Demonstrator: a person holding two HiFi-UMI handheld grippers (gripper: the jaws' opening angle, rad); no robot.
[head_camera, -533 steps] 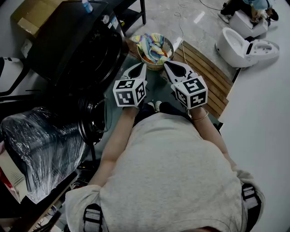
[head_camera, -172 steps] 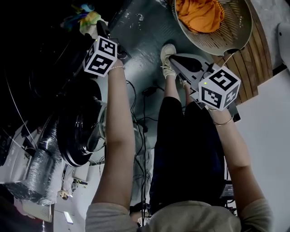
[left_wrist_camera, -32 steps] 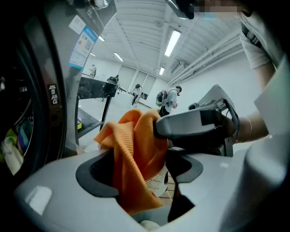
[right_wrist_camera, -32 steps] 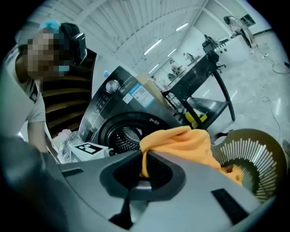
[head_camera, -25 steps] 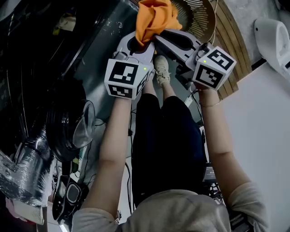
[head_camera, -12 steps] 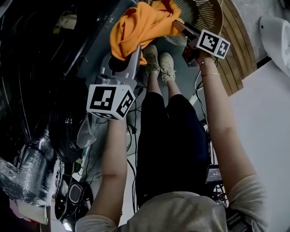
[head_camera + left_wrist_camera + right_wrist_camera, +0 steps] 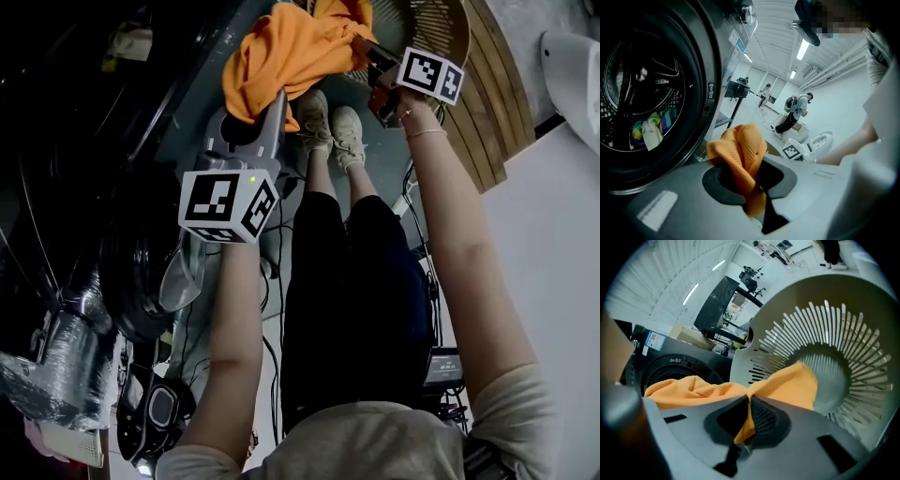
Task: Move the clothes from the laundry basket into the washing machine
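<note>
The orange garment (image 7: pixel 286 52) hangs stretched between both grippers at twelve o'clock in the head view, above the person's shoes (image 7: pixel 330 120) and out of the laundry basket (image 7: pixel 457 33), whose slatted wall sits at one o'clock. The left gripper (image 7: pixel 278 101) is pinched nearly closed on a bunched fold of the cloth, which fills the hollow between its pads and spills over the top in the left gripper view. The right gripper (image 7: pixel 364 49), at the garment's three o'clock edge, has just been closing its jaws and now has them tight together with a thin pleat of the cloth caught between them; in the right gripper view the empty basket bottom (image 7: pixel 834 376) lies just behind that fold. The washing machine (image 7: pixel 103 141) fills the nine-to-eleven o'clock side of the head view, and the left gripper view looks past the door ring into its drum (image 7: pixel 644 89), where colourful clothes (image 7: pixel 649 129) already lie at seven o'clock. The machine's open door (image 7: pixel 176 272), with its glass bowl, juts out at seven o'clock of the left gripper, beside the person's forearm. Cables (image 7: pixel 272 314) trail over the floor by the legs, a wooden slat platform (image 7: pixel 497 108) runs at two o'clock under the basket, and a white toilet (image 7: pixel 574 66) stands beyond it.
</note>
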